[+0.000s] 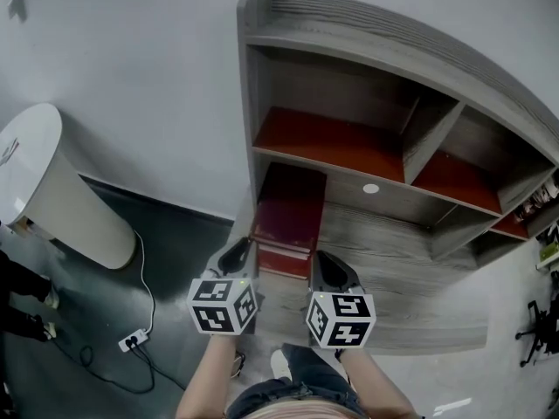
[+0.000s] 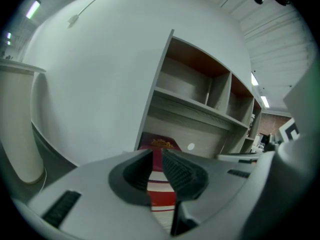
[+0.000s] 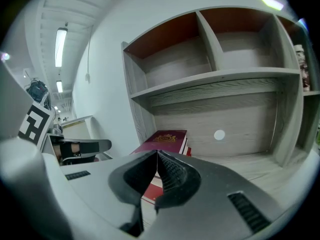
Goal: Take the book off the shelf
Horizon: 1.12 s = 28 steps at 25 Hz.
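Standing before a grey wooden shelf (image 1: 419,260) with red-brown inner boards, against a white wall (image 1: 131,59), and looking steeply down at it. Holding the left tool (image 1: 243,248) and the right tool (image 1: 325,262) side by side, low and just in front of the shelf's broad bottom board, each pointing forward and slightly downward.

Finding the book (image 1: 291,201), dark red with a gold crest on its cover, lying flat on top of a small stack (image 1: 284,262) of red-and-white volumes. Seeing that stack resting on the bottom board, close against the shelf's left side panel, under the empty upper compartments. Noting a small white disc (image 1: 370,188) on the back panel just to the right of the book.

Looking along the left tool (image 2: 156,155): showing its jaws parted by only a narrow slit, gripping nothing, with the book (image 2: 161,144) framed in the gap beyond the tips and not touching them. Looking along the right tool (image 3: 156,156): showing its jaws clenched together on nothing, with the book (image 3: 165,136) lying ahead of the tips and a little to their left, clearly apart from them.

Spotting, off to the left on the dark floor (image 1: 87,312), a white power strip (image 1: 133,340) with a trailing cable.
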Available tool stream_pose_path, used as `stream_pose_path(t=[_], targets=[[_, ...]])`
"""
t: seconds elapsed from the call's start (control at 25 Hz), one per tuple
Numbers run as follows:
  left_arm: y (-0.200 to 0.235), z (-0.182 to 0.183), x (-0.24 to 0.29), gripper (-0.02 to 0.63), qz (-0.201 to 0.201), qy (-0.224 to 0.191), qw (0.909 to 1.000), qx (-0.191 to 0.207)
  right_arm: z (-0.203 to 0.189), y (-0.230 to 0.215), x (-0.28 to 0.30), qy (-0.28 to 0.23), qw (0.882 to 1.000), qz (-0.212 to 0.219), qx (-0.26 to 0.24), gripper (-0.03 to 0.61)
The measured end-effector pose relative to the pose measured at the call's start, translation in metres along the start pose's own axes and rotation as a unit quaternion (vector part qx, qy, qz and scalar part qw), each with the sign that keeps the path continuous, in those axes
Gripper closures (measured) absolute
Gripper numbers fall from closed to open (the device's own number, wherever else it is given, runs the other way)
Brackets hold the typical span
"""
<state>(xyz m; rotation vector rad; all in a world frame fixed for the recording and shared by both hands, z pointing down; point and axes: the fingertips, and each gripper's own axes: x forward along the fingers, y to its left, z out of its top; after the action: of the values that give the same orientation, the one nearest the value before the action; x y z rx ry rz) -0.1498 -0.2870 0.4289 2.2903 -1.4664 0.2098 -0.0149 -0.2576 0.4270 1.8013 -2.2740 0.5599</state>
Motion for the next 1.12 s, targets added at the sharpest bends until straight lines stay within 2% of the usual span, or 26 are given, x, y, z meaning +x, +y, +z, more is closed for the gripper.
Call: stream_pose_path(t=[0.32, 0.4, 0.52, 0.64, 1.12], targets=[[0.014, -0.001, 0.035, 0.510, -0.002, 0.040, 0.9992, -0.006, 0.007, -0.006, 0.031, 0.008, 1.000, 0.011, 0.002, 0.567], [0.017, -0.001, 0.044, 0.485, -0.001, 0.053, 0.9986, -0.002, 0.008, -0.010, 0.039, 0.010, 1.000, 0.010, 0.008, 0.538], [0.020, -0.004, 0.059, 0.439, -0.006, 0.075, 0.9971, 0.006, 0.008, -0.015, 0.053, 0.021, 1.000, 0.009, 0.018, 0.459], [0.022, -0.005, 0.074, 0.419, -0.012, 0.094, 0.9955, 0.008, 0.006, -0.019, 0.066, 0.032, 0.999, 0.012, 0.026, 0.414], [0.029, -0.019, 0.122, 0.377, -0.031, 0.155, 0.9872, -0.025, -0.005, -0.035, 0.107, 0.079, 0.995, 0.020, 0.052, 0.331]])
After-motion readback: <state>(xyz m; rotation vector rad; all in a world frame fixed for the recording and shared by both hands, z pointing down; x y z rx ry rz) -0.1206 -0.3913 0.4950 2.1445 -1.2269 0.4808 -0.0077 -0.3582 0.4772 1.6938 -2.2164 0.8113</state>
